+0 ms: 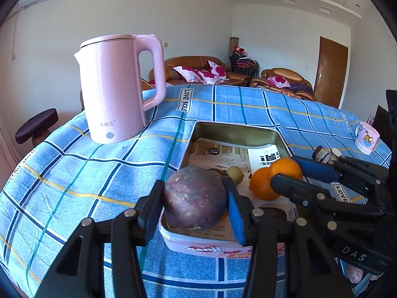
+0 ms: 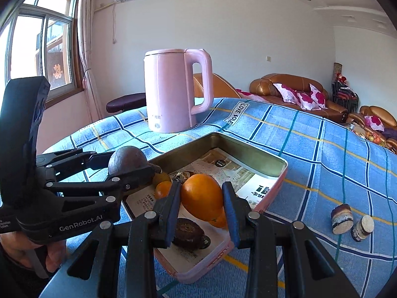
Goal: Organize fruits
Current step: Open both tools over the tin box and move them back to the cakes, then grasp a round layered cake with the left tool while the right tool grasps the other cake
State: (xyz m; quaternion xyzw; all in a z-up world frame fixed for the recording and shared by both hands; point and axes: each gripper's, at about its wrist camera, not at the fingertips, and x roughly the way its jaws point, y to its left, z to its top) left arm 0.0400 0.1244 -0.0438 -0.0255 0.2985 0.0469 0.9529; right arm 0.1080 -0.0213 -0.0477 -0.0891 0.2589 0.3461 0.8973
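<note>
Two grips loaded: left gripper clamped on round purple-brown passion fruit, right gripper pinching glossy orange, both above pink rectangular tin tray. Lower gently onto bare paper lining, avoid fruit already inside, then release.

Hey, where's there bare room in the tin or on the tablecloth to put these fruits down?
The tin is free at its far end toward the pink kettle. Its near end is crowded: small orange, dark fruit. Bare tablecloth lies left of the tin below the kettle.
</note>
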